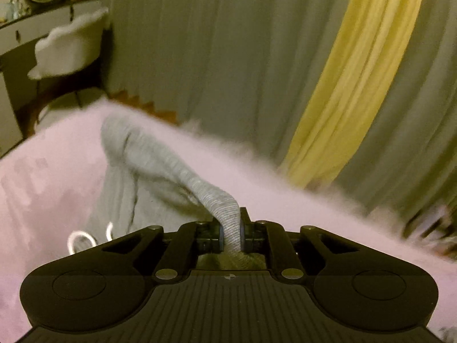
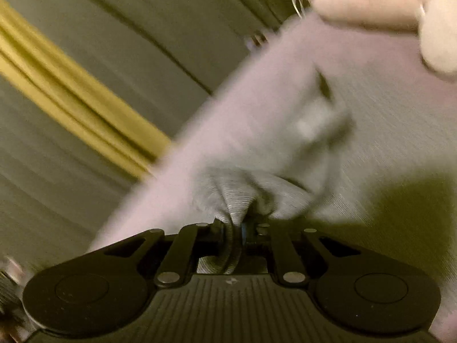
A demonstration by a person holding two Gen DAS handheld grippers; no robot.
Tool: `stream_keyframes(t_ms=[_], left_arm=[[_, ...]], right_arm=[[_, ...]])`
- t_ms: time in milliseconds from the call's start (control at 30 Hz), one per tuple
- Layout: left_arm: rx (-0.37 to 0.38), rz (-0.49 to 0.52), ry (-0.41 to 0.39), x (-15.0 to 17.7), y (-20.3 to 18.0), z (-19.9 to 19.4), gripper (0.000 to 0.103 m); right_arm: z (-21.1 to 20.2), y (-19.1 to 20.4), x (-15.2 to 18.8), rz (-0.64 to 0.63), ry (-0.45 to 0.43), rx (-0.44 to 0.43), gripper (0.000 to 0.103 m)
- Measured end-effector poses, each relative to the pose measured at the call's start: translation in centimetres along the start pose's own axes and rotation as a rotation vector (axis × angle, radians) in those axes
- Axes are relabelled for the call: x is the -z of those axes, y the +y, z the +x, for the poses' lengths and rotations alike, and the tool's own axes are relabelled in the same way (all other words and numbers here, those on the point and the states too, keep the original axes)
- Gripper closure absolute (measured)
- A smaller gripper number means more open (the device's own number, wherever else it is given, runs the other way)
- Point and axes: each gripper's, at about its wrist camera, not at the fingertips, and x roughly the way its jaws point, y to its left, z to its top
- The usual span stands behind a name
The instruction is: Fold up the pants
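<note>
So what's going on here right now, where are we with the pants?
Both claws are shut on the grey pants. The left claw pinches a bunched strip of the fabric, lifted above the pink bed cover. The right claw grips another bunch. Both views are motion-blurred; no finished fold is visible.

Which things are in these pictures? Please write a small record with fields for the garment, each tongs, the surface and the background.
garment: grey pants, ribbed knit, lifted and bunched, partly lying on the bed
left tongs: shut on a twisted band of the pants
right tongs: shut on a bunched fold of the pants
surface: pink bed cover
background: grey curtain with a yellow curtain strip; white chair at far left
image quality: motion blur, strongest in the right wrist view
</note>
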Motion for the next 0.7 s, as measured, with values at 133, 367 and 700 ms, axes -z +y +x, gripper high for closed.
stream_keyframes(t_ms=[133, 367, 700], left_arm=[[0.153, -0.073, -0.146, 2.0, 3.4, -8.5, 0.091], [0.056, -0.116, 0.103, 17.4, 10.3, -5.3, 0.085], [0.011, -0.258, 0.021, 20.1, 12.2, -4.7, 0.038]], right_arm=[[-6.5, 1.2, -3.1, 0.057, -0.149, -0.242, 0.093], [-7.7, -5.3, 0.8, -0.022, 0.073, 0.110, 0.090], [-4.9, -8.9, 1.3, 0.105, 0.164, 0.284, 0.073]])
